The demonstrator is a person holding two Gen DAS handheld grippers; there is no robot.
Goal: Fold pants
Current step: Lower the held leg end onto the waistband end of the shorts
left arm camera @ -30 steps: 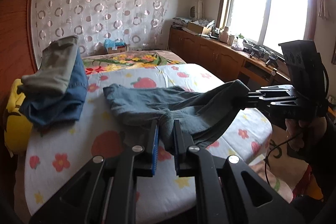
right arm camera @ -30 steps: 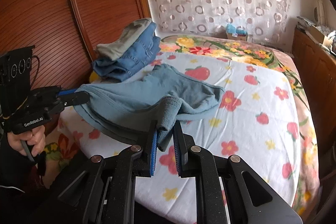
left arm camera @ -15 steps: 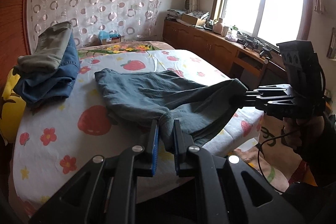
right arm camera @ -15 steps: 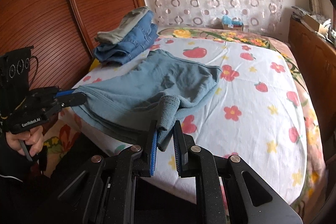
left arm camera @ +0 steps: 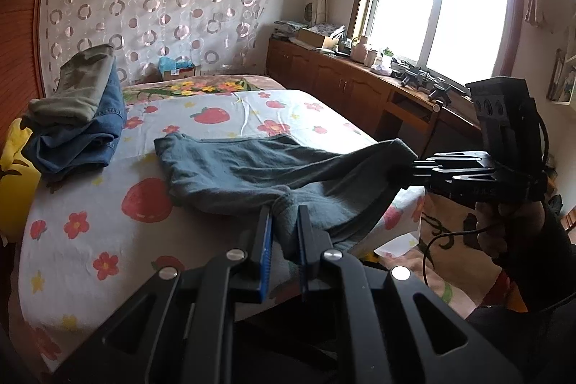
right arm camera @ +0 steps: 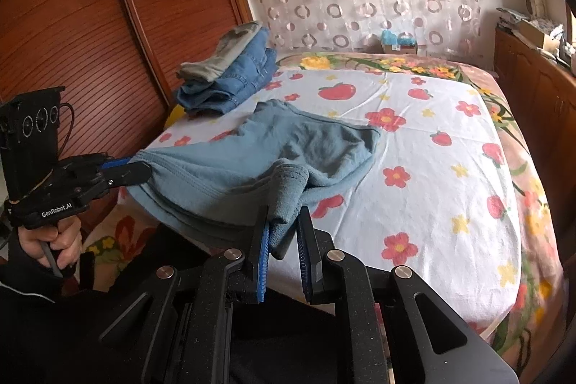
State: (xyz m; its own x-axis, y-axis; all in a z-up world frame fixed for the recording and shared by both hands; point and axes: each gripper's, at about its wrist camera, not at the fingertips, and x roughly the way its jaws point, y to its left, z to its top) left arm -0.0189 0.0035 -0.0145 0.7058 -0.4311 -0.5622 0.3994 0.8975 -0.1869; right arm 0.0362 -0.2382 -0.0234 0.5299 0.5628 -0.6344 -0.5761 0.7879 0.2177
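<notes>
The bed [left arm camera: 108,240], covered by a white sheet printed with strawberries and flowers, is occupying most of both views. The blue-grey pants [left arm camera: 252,168] are lying across its near portion, with the far part resting flat on the sheet and the near edge lifted off the mattress between my two tools. A stack of folded clothes [left arm camera: 79,117], denim under a grey-green piece, is sitting at the far left side of the bed, well apart from the pants. I am clamping my left gripper [left arm camera: 284,233] on a bunched fold of the pants at the near edge. I am clamping my right gripper [right arm camera: 282,233] on a rolled section of the same edge, with fabric filling the gap between its blue pads [right arm camera: 264,261]. The cloth is hanging taut between both grip points.
</notes>
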